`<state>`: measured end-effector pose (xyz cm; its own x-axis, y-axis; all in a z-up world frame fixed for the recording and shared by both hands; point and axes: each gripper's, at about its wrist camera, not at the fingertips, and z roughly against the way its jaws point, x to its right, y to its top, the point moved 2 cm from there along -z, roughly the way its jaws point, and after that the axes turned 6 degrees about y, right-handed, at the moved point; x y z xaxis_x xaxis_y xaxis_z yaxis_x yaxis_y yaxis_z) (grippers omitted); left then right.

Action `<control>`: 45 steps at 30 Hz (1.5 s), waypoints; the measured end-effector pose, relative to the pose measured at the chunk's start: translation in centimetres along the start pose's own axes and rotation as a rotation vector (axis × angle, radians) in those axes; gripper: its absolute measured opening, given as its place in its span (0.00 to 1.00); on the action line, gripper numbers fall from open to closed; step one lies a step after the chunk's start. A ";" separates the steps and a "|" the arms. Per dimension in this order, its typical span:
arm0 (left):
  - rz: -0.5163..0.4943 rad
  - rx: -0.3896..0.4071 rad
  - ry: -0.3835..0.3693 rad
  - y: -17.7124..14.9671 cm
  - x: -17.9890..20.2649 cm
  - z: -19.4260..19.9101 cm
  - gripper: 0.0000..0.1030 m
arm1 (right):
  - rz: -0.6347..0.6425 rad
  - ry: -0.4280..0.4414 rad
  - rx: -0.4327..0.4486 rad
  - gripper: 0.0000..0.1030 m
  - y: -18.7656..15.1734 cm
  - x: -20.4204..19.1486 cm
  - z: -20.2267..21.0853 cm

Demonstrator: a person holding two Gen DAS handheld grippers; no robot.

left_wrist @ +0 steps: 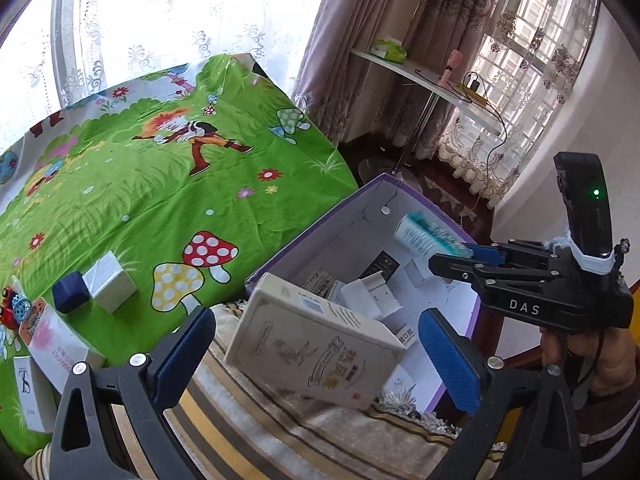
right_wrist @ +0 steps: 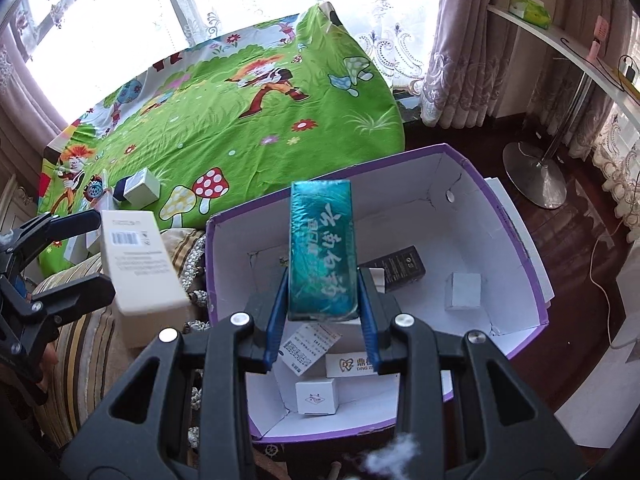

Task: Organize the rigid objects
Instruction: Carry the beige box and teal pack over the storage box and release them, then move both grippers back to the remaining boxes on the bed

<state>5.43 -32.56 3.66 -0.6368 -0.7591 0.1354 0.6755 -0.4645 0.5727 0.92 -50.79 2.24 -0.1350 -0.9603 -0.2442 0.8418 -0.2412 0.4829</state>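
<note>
From your left wrist, the left gripper [left_wrist: 316, 356] fingers clench a cream box [left_wrist: 316, 344] over the purple bin's [left_wrist: 456, 360] near rim; small boxes [left_wrist: 96, 286] lie on the bed [left_wrist: 160, 184]. From your right wrist, the right gripper [right_wrist: 322, 300] grasps a teal box [right_wrist: 322, 248] above cartons [right_wrist: 318, 398] inside.

glossy foil-wrapped teal box [right_wrist: 322, 248], matt cardboard bin [right_wrist: 516, 236], printed cloth bedsheet [right_wrist: 256, 128].

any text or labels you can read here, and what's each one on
"DAS": on the black body of the right tongs.
"DING Z...", cut off: white box in the purple bin.
Teal box: large Chinese characters, not legible to me.
Cream box: emblem and small print, blurred.
Barcode label on it: digits too small.
</note>
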 end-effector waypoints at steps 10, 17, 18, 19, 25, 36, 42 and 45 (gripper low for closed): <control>0.052 0.019 -0.040 -0.3 -1.5 0.9 1.00 | -0.017 -0.009 0.015 0.64 0.2 0.4 0.6; 0.082 0.028 -0.022 -1.0 -2.9 1.4 0.99 | 0.026 -0.011 0.017 0.64 0.5 -1.0 0.6; 0.087 0.026 -0.020 -1.2 -3.1 1.5 0.99 | 0.038 -0.013 0.015 0.64 0.5 -1.3 0.5; 0.093 0.025 -0.015 -1.4 -3.4 1.5 0.99 | 0.048 -0.013 0.014 0.64 0.5 -1.7 0.5; 0.153 0.026 0.003 -2.4 -5.7 2.1 0.97 | 0.081 0.042 0.001 0.64 0.6 -3.9 -0.1; 0.283 0.031 0.098 -4.8 -11.8 4.1 0.97 | 0.158 0.079 -0.039 0.66 0.8 -8.5 -1.7; 0.345 0.022 0.162 -6.9 -15.4 5.4 0.97 | 0.202 0.103 -0.061 0.68 0.7 -11.0 -2.8; 0.372 0.017 0.180 -7.9 -16.8 5.9 0.97 | 0.224 0.114 -0.072 0.68 0.7 -12.1 -3.2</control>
<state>8.63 -13.41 1.65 -0.2742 -0.9422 0.1926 0.8399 -0.1370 0.5252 4.80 -38.85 2.88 0.1156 -0.9657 -0.2327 0.8795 -0.0094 0.4759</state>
